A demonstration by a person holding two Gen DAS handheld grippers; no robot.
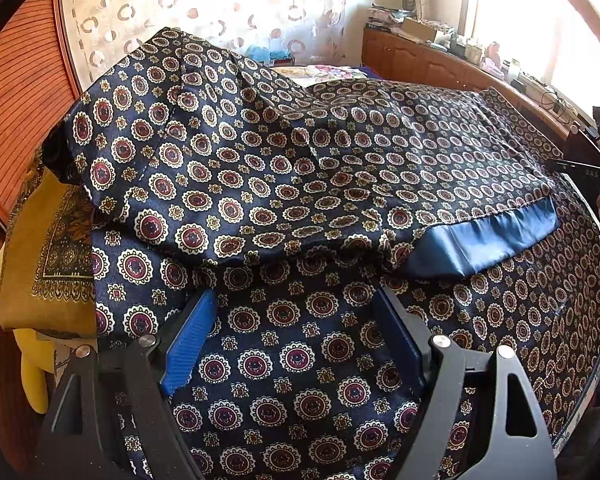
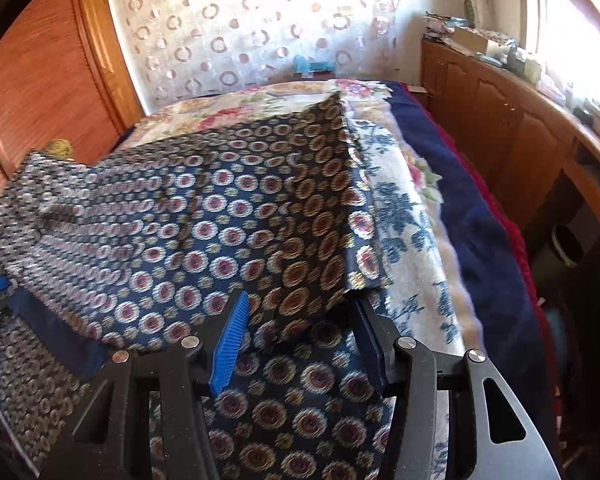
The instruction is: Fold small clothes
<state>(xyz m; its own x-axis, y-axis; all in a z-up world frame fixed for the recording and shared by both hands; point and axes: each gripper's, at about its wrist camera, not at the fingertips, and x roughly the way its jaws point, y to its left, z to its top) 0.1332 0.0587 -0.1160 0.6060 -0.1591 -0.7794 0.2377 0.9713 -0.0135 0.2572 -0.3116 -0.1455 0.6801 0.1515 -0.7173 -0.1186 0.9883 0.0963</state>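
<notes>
A dark blue patterned garment (image 1: 300, 168) lay spread across the bed (image 2: 412, 216), its medallion print covering most of both views. An upper layer was folded over a lower one, and a plain blue hem band (image 1: 496, 240) showed along the fold's near right edge. The garment's far right corner (image 2: 336, 100) rested on the floral bedspread (image 2: 404, 240).

The left hand-held gripper (image 1: 296, 344) stood with its jaws spread wide above the lower layer of cloth, its blue ribbed pads (image 1: 188, 344) apart from each other and pinching nothing. The right hand-held gripper (image 2: 300, 344) also had its jaws apart, at the garment's near right edge; fabric lay between the pads, but the blurred view left it unclear whether they pressed on it.

A mustard-yellow printed cloth (image 1: 48, 264) lay at the garment's left side. A wooden cabinet (image 2: 512, 128) ran along the right of the bed, and a circle-patterned curtain (image 2: 236, 32) hung at the far wall.
</notes>
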